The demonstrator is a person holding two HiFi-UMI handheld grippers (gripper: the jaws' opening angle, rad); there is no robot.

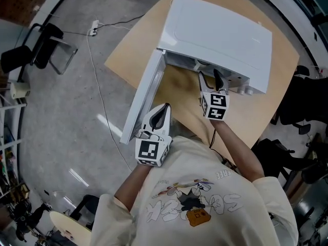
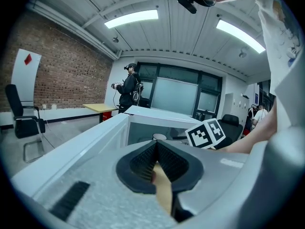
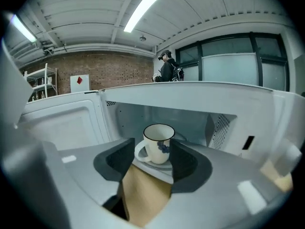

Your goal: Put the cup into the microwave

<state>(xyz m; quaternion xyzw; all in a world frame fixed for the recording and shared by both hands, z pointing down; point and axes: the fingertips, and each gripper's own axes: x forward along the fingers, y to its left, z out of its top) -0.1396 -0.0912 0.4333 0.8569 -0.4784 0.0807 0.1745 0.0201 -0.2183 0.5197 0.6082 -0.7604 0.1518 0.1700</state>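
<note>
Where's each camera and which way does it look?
Head view: on the head, looking down on the microwave, both forearms, left gripper, right gripper.
Left gripper view: on that gripper, facing past shut jaws along the open door; forearm visible.
Right gripper view: on that gripper, facing between open jaws at the cup.
Shared: both gripper views see inside the microwave.

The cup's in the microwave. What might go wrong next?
The open right tongs are just in front of the cup; a bump might tip it. The door is wide open beside the shut left tongs; swinging it closed too soon might hit the right tongs.
</note>
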